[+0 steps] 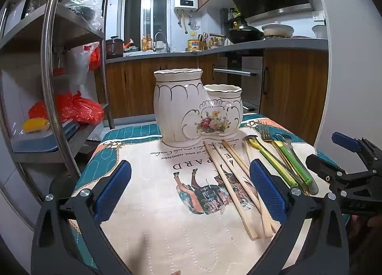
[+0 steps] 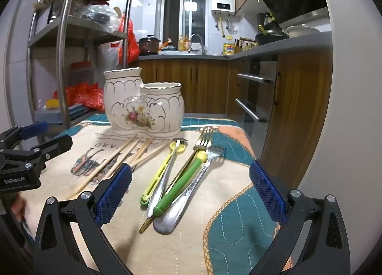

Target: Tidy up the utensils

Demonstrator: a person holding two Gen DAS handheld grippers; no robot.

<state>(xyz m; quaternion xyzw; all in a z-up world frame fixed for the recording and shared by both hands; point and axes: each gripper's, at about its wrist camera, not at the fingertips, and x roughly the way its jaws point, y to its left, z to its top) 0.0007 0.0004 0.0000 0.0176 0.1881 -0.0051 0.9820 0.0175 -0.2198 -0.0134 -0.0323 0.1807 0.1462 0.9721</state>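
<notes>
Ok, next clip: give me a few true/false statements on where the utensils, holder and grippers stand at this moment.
1. Both grippers, left and right, are open and hold nothing. True.
2. The chopsticks stand in the holder. False: they lie flat on the cloth in front of it.
3. The holder has two joined cups, one taller than the other. True.
4. The forks lie left of the chopsticks. False: they lie to the right, with the green-handled utensils.
5. The holder lies on its side. False: it stands upright.
</notes>
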